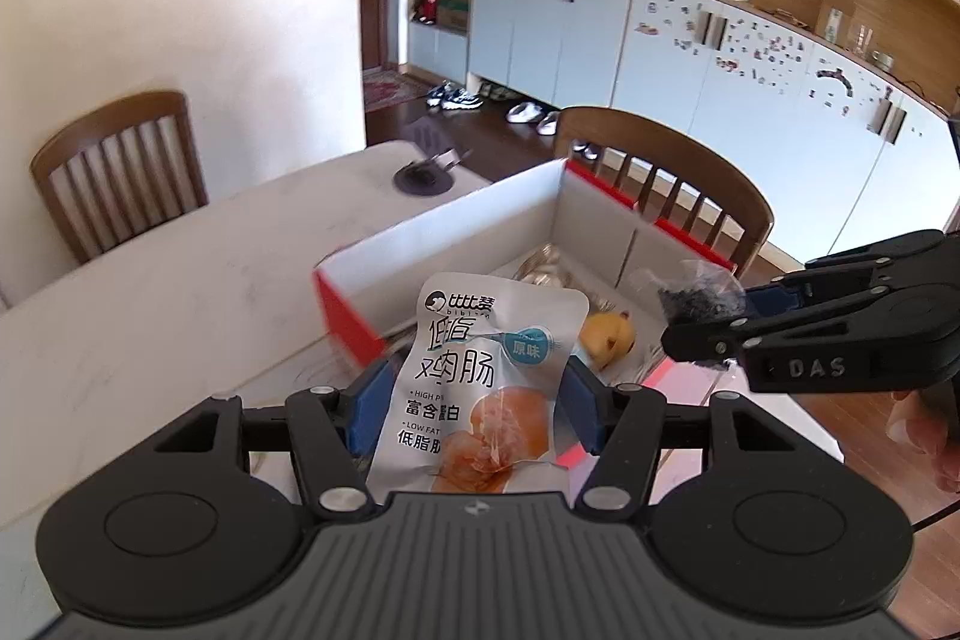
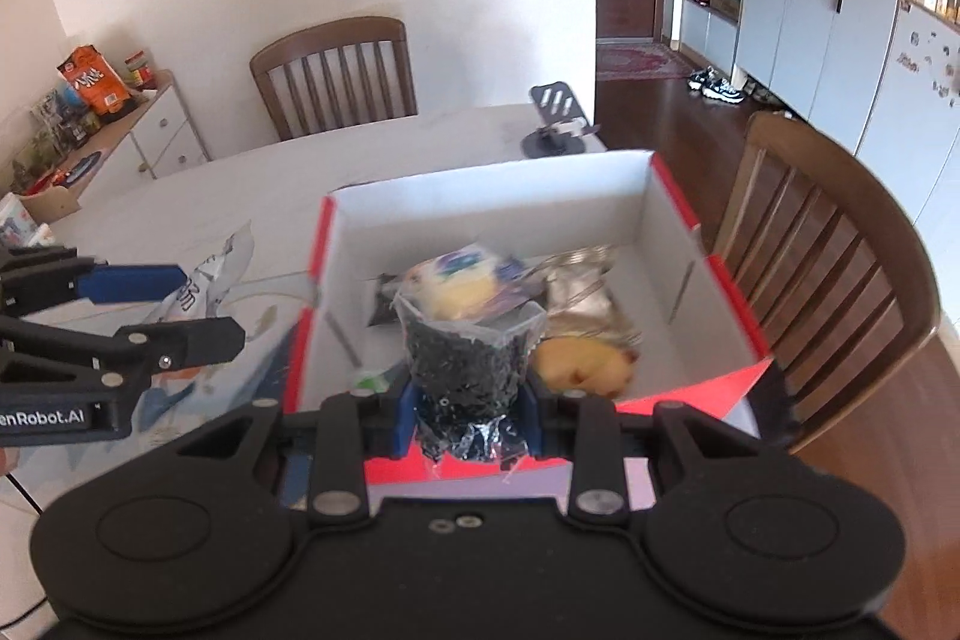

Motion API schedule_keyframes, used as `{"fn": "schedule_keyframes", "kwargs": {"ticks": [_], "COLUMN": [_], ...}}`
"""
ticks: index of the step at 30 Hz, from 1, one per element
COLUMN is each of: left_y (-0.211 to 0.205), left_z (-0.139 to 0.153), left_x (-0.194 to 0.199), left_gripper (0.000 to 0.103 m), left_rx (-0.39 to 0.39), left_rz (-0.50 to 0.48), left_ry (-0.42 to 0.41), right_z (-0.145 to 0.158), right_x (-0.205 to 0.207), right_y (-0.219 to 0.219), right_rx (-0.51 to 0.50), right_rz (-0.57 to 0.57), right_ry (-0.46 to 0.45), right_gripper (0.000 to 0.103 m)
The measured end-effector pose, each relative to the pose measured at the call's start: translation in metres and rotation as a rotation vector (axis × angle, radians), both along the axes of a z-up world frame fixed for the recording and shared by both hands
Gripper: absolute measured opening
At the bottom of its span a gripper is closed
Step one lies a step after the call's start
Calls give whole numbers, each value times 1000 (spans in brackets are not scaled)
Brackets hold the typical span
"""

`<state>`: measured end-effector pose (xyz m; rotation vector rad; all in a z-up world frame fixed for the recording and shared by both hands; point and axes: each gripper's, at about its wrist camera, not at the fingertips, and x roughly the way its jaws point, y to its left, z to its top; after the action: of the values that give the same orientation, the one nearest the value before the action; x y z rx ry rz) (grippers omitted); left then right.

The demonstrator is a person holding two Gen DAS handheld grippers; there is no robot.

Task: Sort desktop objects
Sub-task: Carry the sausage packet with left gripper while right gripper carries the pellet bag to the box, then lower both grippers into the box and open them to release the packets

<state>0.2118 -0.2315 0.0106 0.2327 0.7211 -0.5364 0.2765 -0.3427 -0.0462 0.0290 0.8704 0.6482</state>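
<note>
Right now the left claw [image 1: 474, 400] pinches a soft, slippery snack packet [image 1: 480, 382]; the right claw [image 2: 471, 418] squeezes a squishy bag of black bits [image 2: 465, 370], with the box [image 2: 480, 196] at twelve o'clock.

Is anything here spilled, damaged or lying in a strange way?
Nothing stands out. The left gripper holds a sealed snack packet, the right gripper holds a closed bag of black bits above the red box.

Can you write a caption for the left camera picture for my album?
Left tool holds a snack packet near the red box; right tool brings a black-filled bag.
</note>
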Motion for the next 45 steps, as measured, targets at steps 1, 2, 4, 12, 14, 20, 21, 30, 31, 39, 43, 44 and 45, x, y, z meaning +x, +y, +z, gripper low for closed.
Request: {"fn": "schedule_keyframes", "kwargs": {"ticks": [1,2,4,12,14,20,21,30,31,39,43,44,45], "left_y": [-7,-12,-24,-58,-64,-75,-77,-88,-89,-99,-100,-100,-101], "left_z": [-1,-2,-3,-21,-28,-50,-54,-81,-83,-98,-104,-104,-105], "left_x": [3,6,12,37,44,65,68,79,79,86,91,92,94], "left_gripper": [59,59,59,59,59,59,59,59,59,59,59,60,60], "left_rx": [4,5,3,50,72,121,126,188,195,239,245,245,243], "left_rz": [-4,-10,-19,-40,-41,-18,-15,-15,-20,-22,-19,-20,-18], "left_ry": [-4,-5,-1,0,7,41,50,89,88,101,117,121,126], "right_z": [-1,-2,-6,-18,-23,-37,-39,-70,-73,-97,-103,-105,-107], "right_x": [4,8,16,46,54,78,81,111,113,123,126,127,128], "right_y": [-1,-3,-4,-6,-5,5,7,32,34,42,43,43,43], "right_rx": [-14,-23,-32,-61,-60,-89,-94,-150,-156,-193,-205,-210,-210], "right_rz": [2,2,4,21,34,50,53,89,90,101,119,117,118], "right_ry": [-4,-6,-4,-11,-10,-16,-20,34,37,56,69,73,79], "right_gripper": [33,33,33,33,33,33,33,33,33,33,33,33,33]}}
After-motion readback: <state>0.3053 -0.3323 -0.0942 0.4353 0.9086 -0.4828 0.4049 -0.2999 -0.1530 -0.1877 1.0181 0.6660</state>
